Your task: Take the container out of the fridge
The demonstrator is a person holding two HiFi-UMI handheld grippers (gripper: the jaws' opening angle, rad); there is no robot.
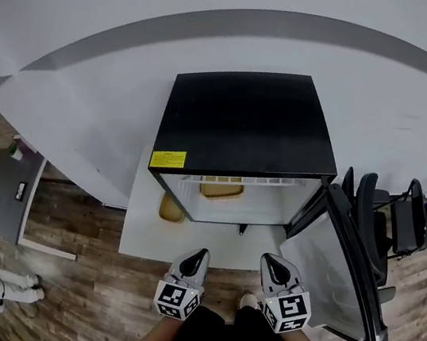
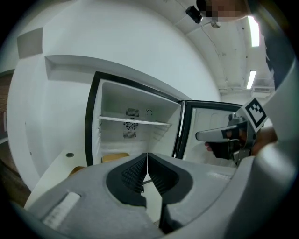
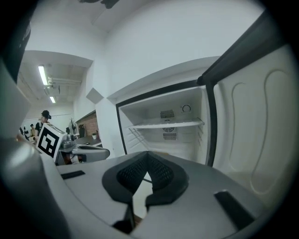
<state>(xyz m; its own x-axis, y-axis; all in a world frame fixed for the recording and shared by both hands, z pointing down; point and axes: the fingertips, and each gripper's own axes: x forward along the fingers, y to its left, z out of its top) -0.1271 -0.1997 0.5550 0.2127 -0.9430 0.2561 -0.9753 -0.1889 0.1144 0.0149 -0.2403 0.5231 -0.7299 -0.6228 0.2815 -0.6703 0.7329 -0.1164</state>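
A black mini fridge [image 1: 245, 122] stands with its door [image 1: 335, 265] swung open to the right. A tan container [image 1: 221, 189] lies on the fridge floor, and it shows under the wire shelf [image 2: 135, 121] as a tan container [image 2: 115, 157] in the left gripper view. My left gripper [image 1: 198, 258] and right gripper [image 1: 273, 265] hover side by side in front of the opening, well short of the container. The left gripper [image 2: 147, 156] has its jaws shut with nothing between them. The right gripper [image 3: 147, 154] is shut and empty too.
The fridge sits on a low white platform [image 1: 185, 246] against a white wall. A second tan item [image 1: 171, 207] lies on the platform left of the fridge. A black chair [image 1: 384, 209] stands behind the open door. A grey desk [image 1: 5, 189] is at far left.
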